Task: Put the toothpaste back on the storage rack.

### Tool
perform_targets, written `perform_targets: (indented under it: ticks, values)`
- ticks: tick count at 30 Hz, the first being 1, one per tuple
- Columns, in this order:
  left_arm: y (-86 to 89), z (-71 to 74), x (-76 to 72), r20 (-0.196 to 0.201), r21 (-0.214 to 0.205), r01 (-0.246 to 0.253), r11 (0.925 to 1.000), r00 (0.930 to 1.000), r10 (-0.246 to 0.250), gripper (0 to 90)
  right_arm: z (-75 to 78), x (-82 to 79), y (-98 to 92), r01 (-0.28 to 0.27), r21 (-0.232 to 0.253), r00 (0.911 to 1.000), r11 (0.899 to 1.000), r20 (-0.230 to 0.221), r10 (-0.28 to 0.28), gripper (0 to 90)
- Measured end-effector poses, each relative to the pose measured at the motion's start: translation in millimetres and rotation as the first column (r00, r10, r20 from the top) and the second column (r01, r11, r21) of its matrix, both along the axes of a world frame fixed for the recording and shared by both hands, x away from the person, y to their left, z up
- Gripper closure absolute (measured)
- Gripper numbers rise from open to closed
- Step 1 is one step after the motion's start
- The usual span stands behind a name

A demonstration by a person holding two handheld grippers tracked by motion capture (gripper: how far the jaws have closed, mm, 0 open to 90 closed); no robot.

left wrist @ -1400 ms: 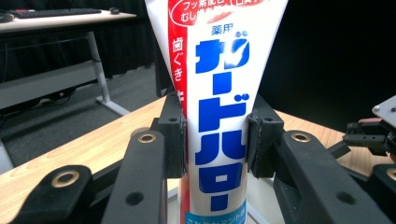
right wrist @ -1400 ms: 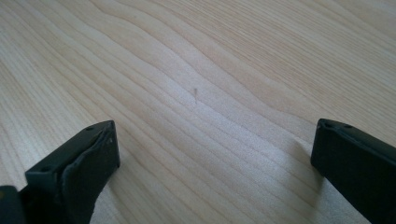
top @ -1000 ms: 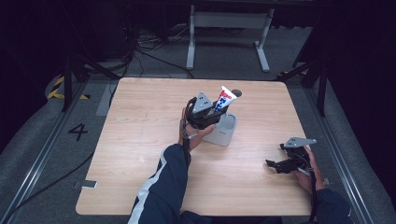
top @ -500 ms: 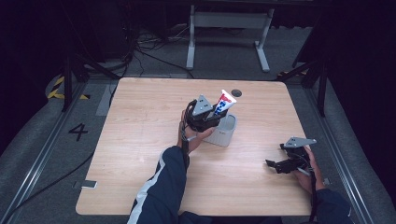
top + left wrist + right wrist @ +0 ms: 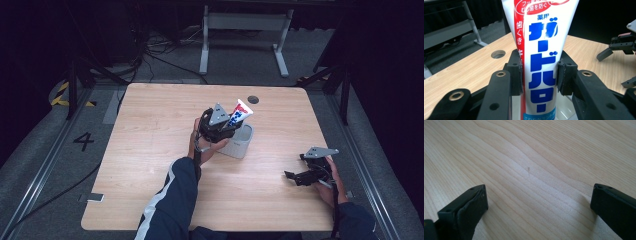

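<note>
Pale wooden table [image 5: 150, 165] under dark surroundings, with grey floor and metal frame legs beyond its far edge. Left gripper [image 5: 539, 72] clenched on toothpaste tube [image 5: 541, 50], pads pressed flat against both sides of the white body, blue lettering upright between them and a red stripe along one edge. Seen from above, left gripper [image 5: 218, 125] just beside and slightly above grey cup [image 5: 239, 142], with toothpaste tube [image 5: 240, 113] tilted up and away from the cup's mouth, lower end hidden behind the jaws and the cup rim, so impossible to tell whether inside the cup or just over it. Round hole [image 5: 253, 99] in the tabletop a little beyond the cup, toward the far edge. Right gripper [image 5: 302, 176] well apart from the cup, toward the near right corner, resting low on the wood; right gripper [image 5: 536, 202] with jaws spread wide and nothing but bare grain between them. Judged as the step of seating the tube in the cup or lifting it clear. Best done by keeping the squeeze even and no harder than needed, since a soft tube buckles; by keeping the tube close to upright over the cup's mouth; and by moving straight along the cup's axis to avoid tipping such a light container. Idle right gripper possibly useful for steadying the cup wall.
</note>
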State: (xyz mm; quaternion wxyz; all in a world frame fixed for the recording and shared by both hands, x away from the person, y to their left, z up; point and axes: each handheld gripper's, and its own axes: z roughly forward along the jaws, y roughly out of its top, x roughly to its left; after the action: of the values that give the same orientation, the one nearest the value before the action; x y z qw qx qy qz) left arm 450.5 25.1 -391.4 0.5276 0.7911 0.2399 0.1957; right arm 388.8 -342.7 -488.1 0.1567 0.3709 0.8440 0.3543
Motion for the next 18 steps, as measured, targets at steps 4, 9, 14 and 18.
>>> perform_targets:
  ticks: [4, 9, 14, 18]
  values:
    - [1.8, 0.6, -0.6, -0.006, 0.023, -0.001, 0.9997, 1.0000, 0.001, 63.5, 0.0, 0.0, 0.0, 0.000, 0.000, 1.0000, 1.000, 0.000, 0.000, 1.3]
    - [3.7, 1.4, 0.1, -0.013, 0.055, -0.001, 0.9985, 0.9999, 0.002, 63.4, 0.0, 0.0, 0.0, 0.000, 0.000, 1.0000, 1.000, 0.000, 0.000, 1.3]
    - [5.7, 1.0, 0.5, -0.029, 0.069, -0.001, 0.9976, 0.9996, 0.003, 62.9, 0.0, 0.1, 0.0, 0.000, 0.000, 1.0000, 1.000, 0.000, 0.000, 1.3]
    - [6.6, 0.6, 1.0, -0.031, 0.089, 0.002, 0.9961, 0.9995, 0.001, 62.5, 0.0, 0.1, 0.0, 0.000, 0.000, 1.0000, 1.000, 0.000, 0.000, 1.2]
